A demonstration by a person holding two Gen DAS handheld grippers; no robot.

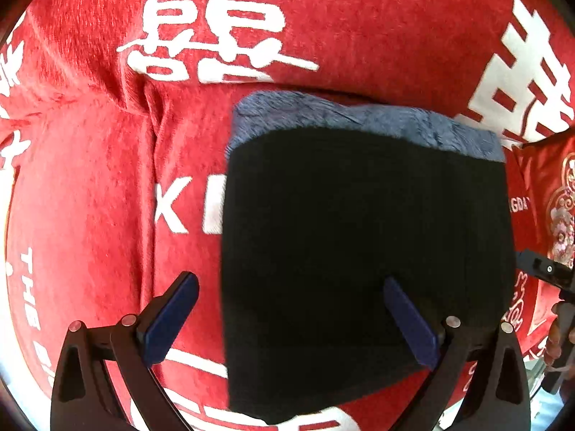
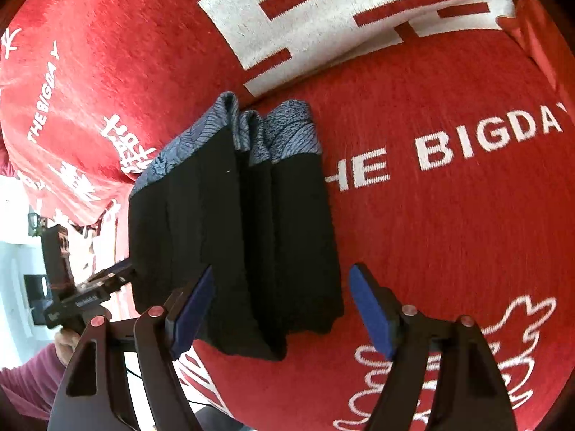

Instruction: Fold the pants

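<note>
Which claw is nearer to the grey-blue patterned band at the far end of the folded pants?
Hard to tell. The left claw straddles the pants' left edge; the right claw straddles their near end. Both are open, well short of the band.

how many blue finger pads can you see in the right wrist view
2: one pad low and left, over the folded pants; the other pad low and right, over the red cover. None seem hidden.

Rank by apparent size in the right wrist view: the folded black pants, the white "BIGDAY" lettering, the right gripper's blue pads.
1. Folded black pants, largest by far.
2. "BIGDAY" lettering.
3. Blue pads of the open right gripper; being closest to the camera inflates them, so their third place is safe.
</note>
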